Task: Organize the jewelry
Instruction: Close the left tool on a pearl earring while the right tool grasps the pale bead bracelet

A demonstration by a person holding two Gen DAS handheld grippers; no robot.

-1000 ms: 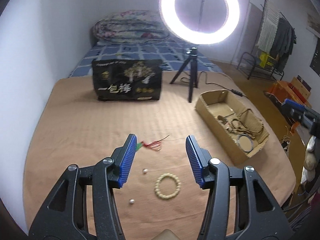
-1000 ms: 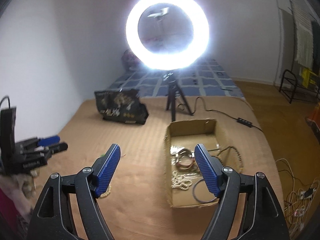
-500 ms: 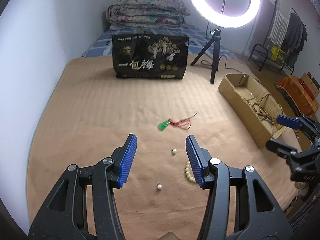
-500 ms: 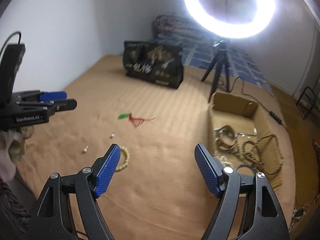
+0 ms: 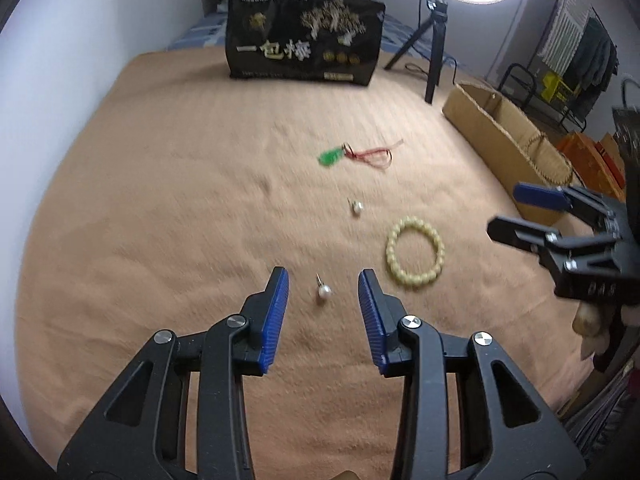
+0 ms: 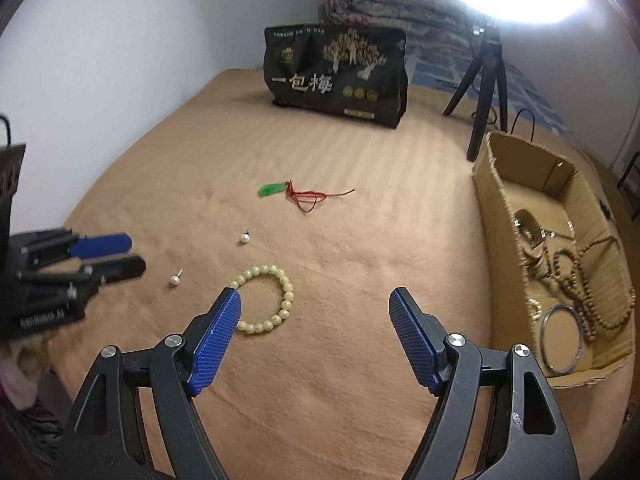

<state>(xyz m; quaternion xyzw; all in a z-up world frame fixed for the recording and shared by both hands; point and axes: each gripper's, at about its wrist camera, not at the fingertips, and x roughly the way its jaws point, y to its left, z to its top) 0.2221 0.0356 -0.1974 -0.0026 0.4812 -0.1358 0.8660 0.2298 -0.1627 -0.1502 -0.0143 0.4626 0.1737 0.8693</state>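
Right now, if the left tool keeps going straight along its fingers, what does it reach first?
The near pearl earring: it lies on the tan blanket, centred between the open left tool fingers. Depth is hard to judge, so it may touch blanket just short of it.

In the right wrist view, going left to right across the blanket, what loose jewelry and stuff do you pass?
Left gripper → near pearl stud → far pearl stud → bead bracelet → green pendant → red cord → cardboard box.
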